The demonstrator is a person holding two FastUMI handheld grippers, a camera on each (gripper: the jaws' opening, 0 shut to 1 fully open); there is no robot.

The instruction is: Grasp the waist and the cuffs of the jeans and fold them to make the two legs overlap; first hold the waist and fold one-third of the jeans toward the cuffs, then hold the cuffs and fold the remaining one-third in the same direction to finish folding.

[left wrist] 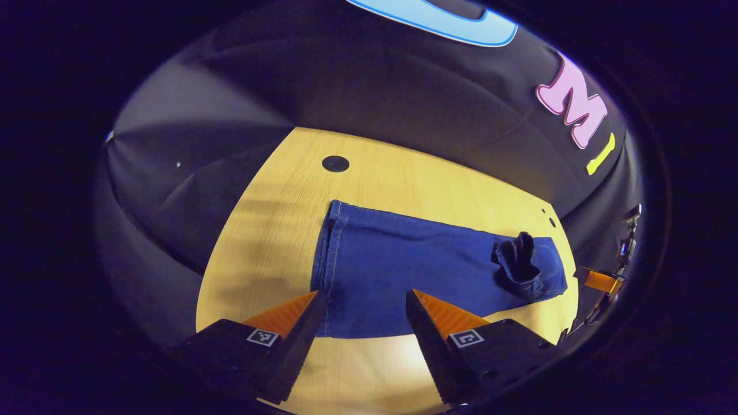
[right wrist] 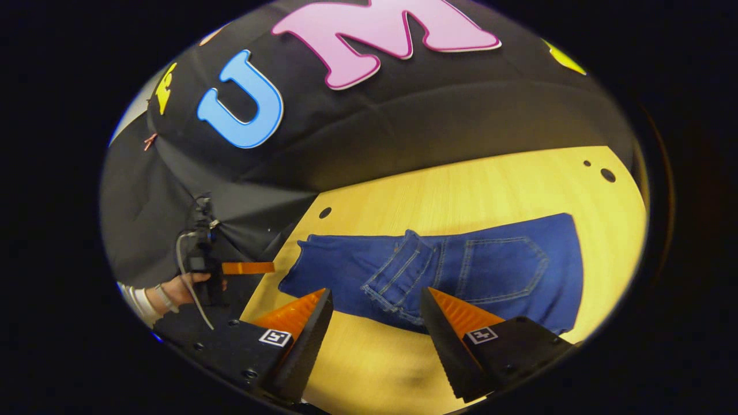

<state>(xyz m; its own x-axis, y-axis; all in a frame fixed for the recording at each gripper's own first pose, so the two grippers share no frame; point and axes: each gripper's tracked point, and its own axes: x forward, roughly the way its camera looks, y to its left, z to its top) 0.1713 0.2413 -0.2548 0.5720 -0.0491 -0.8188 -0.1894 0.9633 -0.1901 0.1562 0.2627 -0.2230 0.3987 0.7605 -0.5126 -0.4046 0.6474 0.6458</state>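
The blue jeans (left wrist: 403, 259) lie folded in a flat band on the wooden table (left wrist: 403, 178). In the left gripper view a seamed edge is at the left and a bunched cuff (left wrist: 519, 262) sits near the right end. My left gripper (left wrist: 362, 295) hovers open at the near edge of the denim, holding nothing. In the right gripper view the jeans (right wrist: 496, 265) show a back pocket on the right and a turned-over cuff (right wrist: 400, 271) in the middle. My right gripper (right wrist: 376, 291) is open just above that cuff's near edge, with nothing between its fingers.
The table (right wrist: 490, 184) has small round holes (left wrist: 335, 163) near its far edge and corner holes (right wrist: 607, 174). Black cloth walls it in behind. The other gripper (right wrist: 248, 267) and the hand (right wrist: 181, 288) holding it are off the table's left end.
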